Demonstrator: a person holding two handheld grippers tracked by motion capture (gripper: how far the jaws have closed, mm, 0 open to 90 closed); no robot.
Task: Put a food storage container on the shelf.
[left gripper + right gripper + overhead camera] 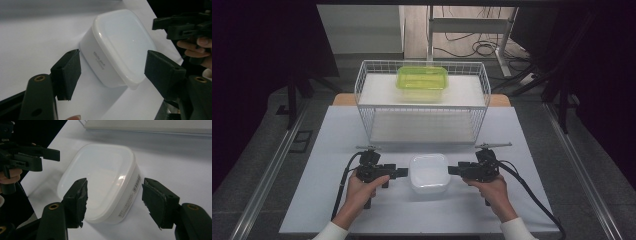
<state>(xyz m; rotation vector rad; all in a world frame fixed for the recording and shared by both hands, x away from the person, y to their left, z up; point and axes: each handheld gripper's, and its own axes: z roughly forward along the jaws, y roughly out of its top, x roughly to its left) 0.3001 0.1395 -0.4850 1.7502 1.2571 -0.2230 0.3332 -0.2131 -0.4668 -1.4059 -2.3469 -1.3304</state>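
One white lidded container [429, 173] between the fingertips of two grippers: left gripper [403, 172], right gripper [452, 170]. Beyond the fingertips, one wire basket [422, 102], one green container [422, 78] on top.

This place looks like a lab or test room, not a home. At the centre of the high view a white table [337, 200] stands on grey floor between metal rails [267, 175]. At the upper right of the frame, loose cables [477, 47] lie around a metal desk frame [472, 25]. Dark curtains close both sides.
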